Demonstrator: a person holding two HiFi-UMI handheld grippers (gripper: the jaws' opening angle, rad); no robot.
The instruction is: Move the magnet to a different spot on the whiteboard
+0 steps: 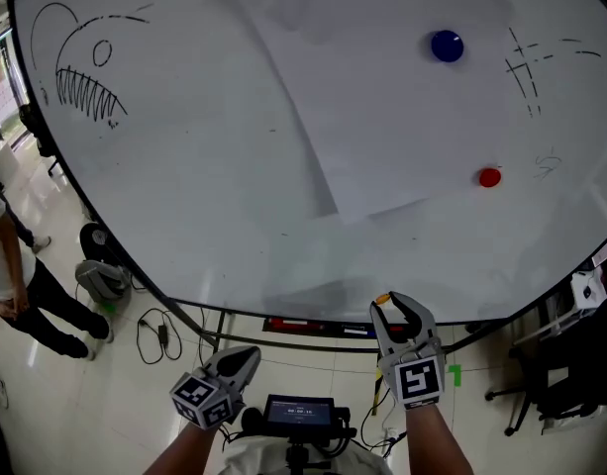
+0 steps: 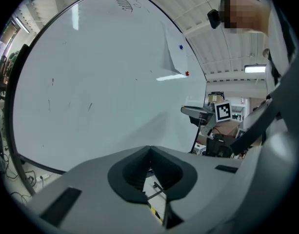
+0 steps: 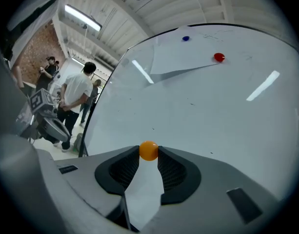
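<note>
My right gripper [image 1: 386, 305] is shut on a small orange magnet [image 3: 149, 150] pinched at its tips; the orange magnet [image 1: 383, 298] sits just off the lower edge of the whiteboard [image 1: 234, 166]. A blue magnet [image 1: 447, 46] and a red magnet [image 1: 490, 177] hold a white paper sheet [image 1: 382, 97] on the board's right half. My left gripper [image 1: 242, 359] hangs lower left, below the board, its jaws touching at the tips with nothing between them. In the left gripper view the whiteboard [image 2: 100, 82] fills the frame and my right gripper [image 2: 200, 112] shows at right.
A fish-like drawing [image 1: 80, 77] marks the board's upper left and pen strokes [image 1: 526, 67] its right. A person [image 1: 11, 285] stands at the left by cables [image 1: 154, 330] on the floor. Several people [image 3: 73, 96] stand beyond the board's left edge in the right gripper view.
</note>
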